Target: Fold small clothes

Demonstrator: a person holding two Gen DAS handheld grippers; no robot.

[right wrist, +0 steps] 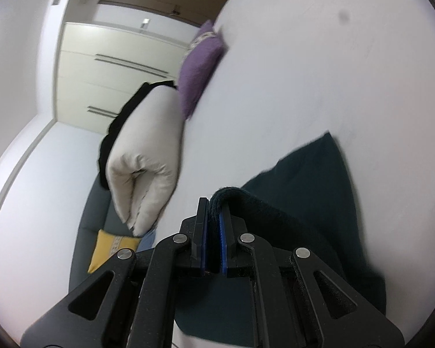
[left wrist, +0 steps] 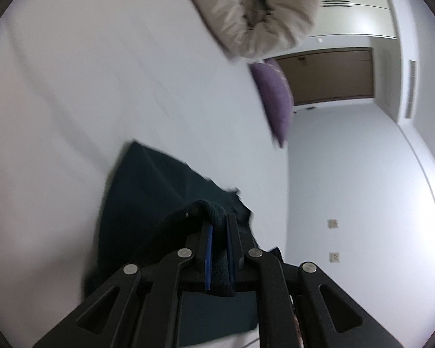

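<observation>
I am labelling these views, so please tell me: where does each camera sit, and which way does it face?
Left wrist: on the left gripper, facing along its fingers over the white bed; jaws shut on the dark green garment.
Right wrist: on the right gripper, facing likewise; jaws shut on the same garment.
Shared: bed, garment, purple cushion, beige jacket.

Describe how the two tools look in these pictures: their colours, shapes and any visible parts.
Both tools look alike. The left tool and the right tool are matte black, each with two flat, narrow fingers lined with blue pads. Behind the fingers, black link bars fan out, joined by round silver pins, with triangular cut-outs in the outer bars. No cables, markings or sleeves show.
</observation>
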